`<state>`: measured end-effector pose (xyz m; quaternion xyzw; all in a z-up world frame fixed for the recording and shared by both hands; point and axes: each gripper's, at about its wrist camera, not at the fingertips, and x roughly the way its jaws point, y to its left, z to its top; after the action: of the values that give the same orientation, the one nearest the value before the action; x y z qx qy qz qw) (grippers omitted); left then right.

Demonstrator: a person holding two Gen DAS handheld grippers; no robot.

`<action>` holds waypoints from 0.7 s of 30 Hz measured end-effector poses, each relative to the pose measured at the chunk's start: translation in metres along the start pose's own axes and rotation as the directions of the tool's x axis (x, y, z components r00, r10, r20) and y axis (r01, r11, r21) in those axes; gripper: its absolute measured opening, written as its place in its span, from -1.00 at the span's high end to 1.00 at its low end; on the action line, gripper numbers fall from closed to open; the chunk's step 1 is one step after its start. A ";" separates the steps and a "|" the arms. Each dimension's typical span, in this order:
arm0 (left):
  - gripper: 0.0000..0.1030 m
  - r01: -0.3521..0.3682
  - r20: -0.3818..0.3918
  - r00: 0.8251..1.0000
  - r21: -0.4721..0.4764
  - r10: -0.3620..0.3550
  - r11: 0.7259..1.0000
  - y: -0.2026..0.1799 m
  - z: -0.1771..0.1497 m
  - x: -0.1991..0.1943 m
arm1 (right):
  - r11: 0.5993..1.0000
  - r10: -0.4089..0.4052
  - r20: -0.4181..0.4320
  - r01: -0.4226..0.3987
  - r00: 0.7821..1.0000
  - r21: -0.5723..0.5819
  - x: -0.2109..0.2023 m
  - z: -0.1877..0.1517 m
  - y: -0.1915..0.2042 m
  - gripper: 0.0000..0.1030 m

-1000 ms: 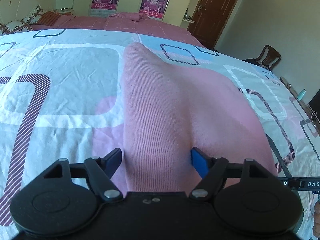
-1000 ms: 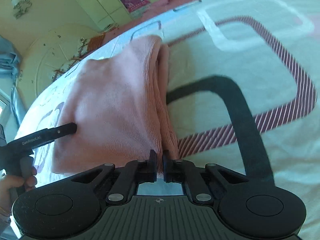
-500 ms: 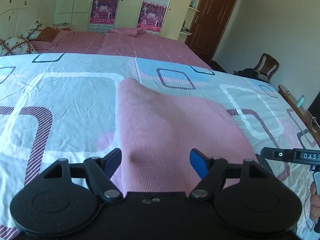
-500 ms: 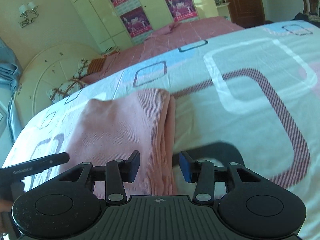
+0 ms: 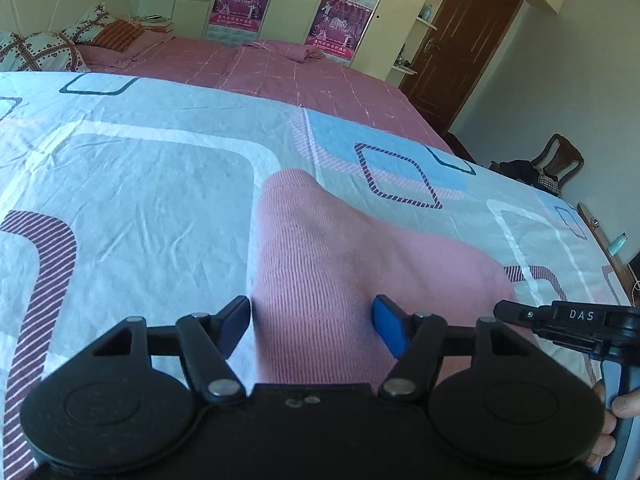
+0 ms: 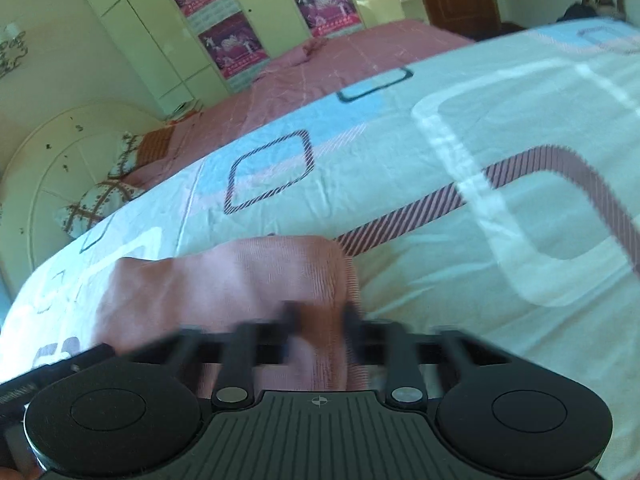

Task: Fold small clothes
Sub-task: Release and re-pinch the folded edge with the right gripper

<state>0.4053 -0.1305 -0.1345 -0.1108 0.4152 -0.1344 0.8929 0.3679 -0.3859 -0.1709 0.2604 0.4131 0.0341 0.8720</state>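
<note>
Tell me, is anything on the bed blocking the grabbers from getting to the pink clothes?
No, nothing visible does. The folded pink garment lies right in front of the left gripper, whose jaws are closing, and the blurry right gripper. Only patterned bedsheet surrounds it.

- Bright daylight washes the bedsheet [image 5: 152, 184] evenly — soft shadows only.
- Right wrist view smeared by motion; its gripper [image 6: 320, 320] fingers blur.
- Fisheye bends walls — corners go dark.
</note>
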 end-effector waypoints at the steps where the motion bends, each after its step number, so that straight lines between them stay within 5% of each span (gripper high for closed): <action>1: -0.26 -0.003 0.001 1.000 -0.008 0.003 1.000 0.000 -0.001 0.002 | 1.000 -0.003 0.008 0.003 1.000 -0.013 0.000 0.000 0.003 0.81; 5: -0.30 -0.019 0.032 0.999 0.025 0.018 1.000 -0.008 -0.005 0.005 | 0.986 -0.074 0.123 0.091 0.990 -0.137 -0.011 -0.003 0.014 0.87; 9: -0.41 -0.025 0.004 1.000 -0.004 0.025 1.000 -0.003 -0.009 0.015 | 0.978 -0.124 0.065 0.133 0.990 -0.160 0.010 -0.009 0.004 0.87; 15: -0.45 -0.059 0.011 0.998 0.055 0.058 0.997 -0.012 -0.005 0.007 | 0.994 -0.084 0.072 0.089 0.994 -0.068 -0.009 -0.006 -0.008 0.59; 21: -0.42 -0.070 0.033 0.997 0.105 0.067 0.992 -0.023 -0.006 -0.007 | 0.997 -0.058 0.081 0.062 0.995 -0.051 -0.027 -0.009 -0.005 0.55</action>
<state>0.3930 -0.1504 -0.1258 -0.0507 0.3978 -0.1238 0.9076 0.3424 -0.3937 -0.1590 0.2256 0.3846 0.0085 0.8950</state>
